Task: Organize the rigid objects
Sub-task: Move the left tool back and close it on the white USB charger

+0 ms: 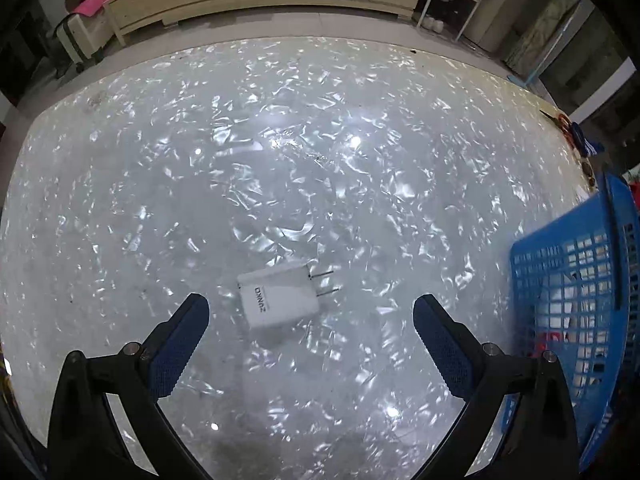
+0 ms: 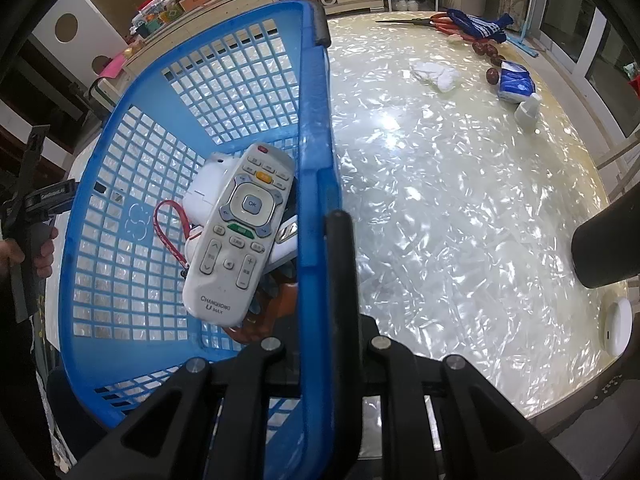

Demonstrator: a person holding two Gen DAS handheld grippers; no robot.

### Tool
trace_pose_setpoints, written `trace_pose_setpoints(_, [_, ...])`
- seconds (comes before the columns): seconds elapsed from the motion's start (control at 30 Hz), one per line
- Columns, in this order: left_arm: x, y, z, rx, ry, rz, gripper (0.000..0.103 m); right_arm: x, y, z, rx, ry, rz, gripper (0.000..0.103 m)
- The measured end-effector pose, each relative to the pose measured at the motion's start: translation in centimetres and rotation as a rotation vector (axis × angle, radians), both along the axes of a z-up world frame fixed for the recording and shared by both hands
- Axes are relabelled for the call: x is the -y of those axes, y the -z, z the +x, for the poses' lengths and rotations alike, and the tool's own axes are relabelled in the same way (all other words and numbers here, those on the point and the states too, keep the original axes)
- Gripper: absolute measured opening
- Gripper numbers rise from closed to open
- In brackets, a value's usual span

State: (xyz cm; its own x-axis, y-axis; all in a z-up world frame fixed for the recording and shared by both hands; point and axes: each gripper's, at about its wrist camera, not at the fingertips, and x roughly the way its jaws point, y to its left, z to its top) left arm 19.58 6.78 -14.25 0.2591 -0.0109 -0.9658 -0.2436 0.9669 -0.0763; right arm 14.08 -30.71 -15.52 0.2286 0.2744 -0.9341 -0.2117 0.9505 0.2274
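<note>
A white plug-in charger (image 1: 280, 300) lies flat on the shiny table, prongs pointing right. My left gripper (image 1: 310, 312) is open, its blue-padded fingers (image 1: 180, 340) on either side of the charger and a little nearer the camera. A blue plastic basket (image 1: 576, 304) stands at the right. In the right wrist view my right gripper (image 2: 320, 240) is shut on the basket's rim (image 2: 316, 128). Inside the basket lie a white remote control (image 2: 240, 232), a white boxy item (image 2: 208, 188) and a red lanyard (image 2: 170, 228).
On the far right of the table lie scissors with red handles (image 2: 424, 22), a blue knitted item (image 2: 476, 26), crumpled white tissue (image 2: 436, 74), a blue tissue pack (image 2: 516, 86), a small white bottle (image 2: 528, 110), a white round device (image 2: 616, 326) and a dark cylinder (image 2: 604, 248).
</note>
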Motion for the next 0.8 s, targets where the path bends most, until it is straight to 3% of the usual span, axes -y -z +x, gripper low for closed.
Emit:
trace_pose_setpoints(0.1, [-0.5, 0.7, 0.4, -0.004, -0.016, 0.026, 0.103, 0.0, 0.0, 0.0, 0.001, 0.0, -0.001, 0.013])
trace_pose_setpoints(0.37, [-1.7, 2.6, 0.8, -0.04, -0.058, -0.023, 0.102, -0.3, 0.3, 0.2, -0.002, -0.005, -0.007, 0.013])
trace_pose_setpoints(0.6, [-2.4, 3.6, 0.8, -0.053, -0.116, -0.021, 0.089, -0.3, 0.4, 0.3, -0.003, -0.004, -0.003, 0.013])
trace_pose_setpoints(0.63, [-2.5, 3.7, 0.7, -0.054, -0.126, -0.024, 0.081, -0.4, 0.4, 0.3, -0.003, -0.005, -0.004, 0.013])
trace_pose_setpoints(0.8, [-1.8, 4.1, 1.1, -0.076, -0.079, 0.002, 0.067, -0.3, 0.5, 0.3, -0.003, -0.003, -0.001, 0.013])
